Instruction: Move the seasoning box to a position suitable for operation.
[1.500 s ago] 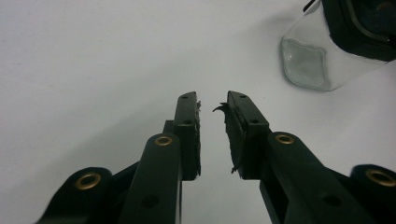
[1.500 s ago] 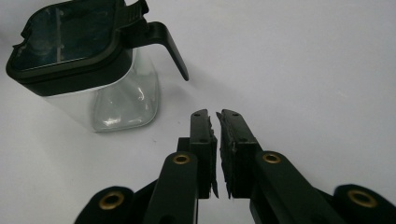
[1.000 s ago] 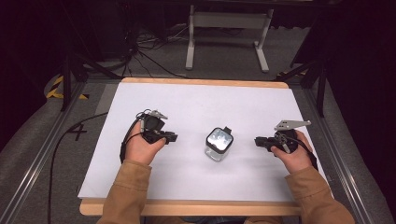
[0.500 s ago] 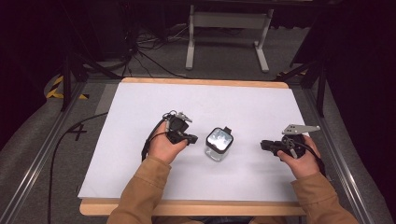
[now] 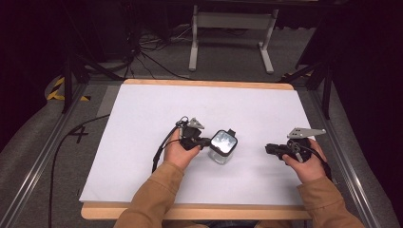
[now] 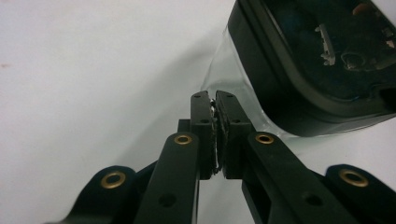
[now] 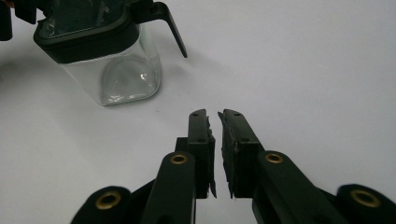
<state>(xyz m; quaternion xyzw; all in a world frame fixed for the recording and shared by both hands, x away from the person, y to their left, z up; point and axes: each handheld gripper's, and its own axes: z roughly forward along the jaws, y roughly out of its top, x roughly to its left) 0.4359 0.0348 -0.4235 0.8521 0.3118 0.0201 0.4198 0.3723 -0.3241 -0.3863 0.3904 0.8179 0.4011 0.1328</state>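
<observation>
A clear square jar with a black lid (image 5: 223, 146) stands on the white table (image 5: 190, 104), a little right of its middle. My left gripper (image 5: 205, 141) is shut with nothing in it, its tips right beside the jar's left side. In the left gripper view the closed jaws (image 6: 215, 97) point at the glass wall just below the jar's lid (image 6: 317, 60). My right gripper (image 5: 268, 148) rests shut well to the right of the jar, pointing left. In the right gripper view its tips (image 7: 216, 115) are empty, and the jar (image 7: 109, 60) stands farther off at the upper left.
A black latch (image 7: 170, 28) sticks out from the lid's side. A cable (image 5: 160, 148) trails from the left gripper across the table. Past the far table edge stand a grey metal frame (image 5: 233, 28) and loose floor cables (image 5: 142, 52).
My left gripper has moved right across the table until its tips reached the jar. My right gripper has drifted slightly right and nearer the person. The jar has stayed put.
</observation>
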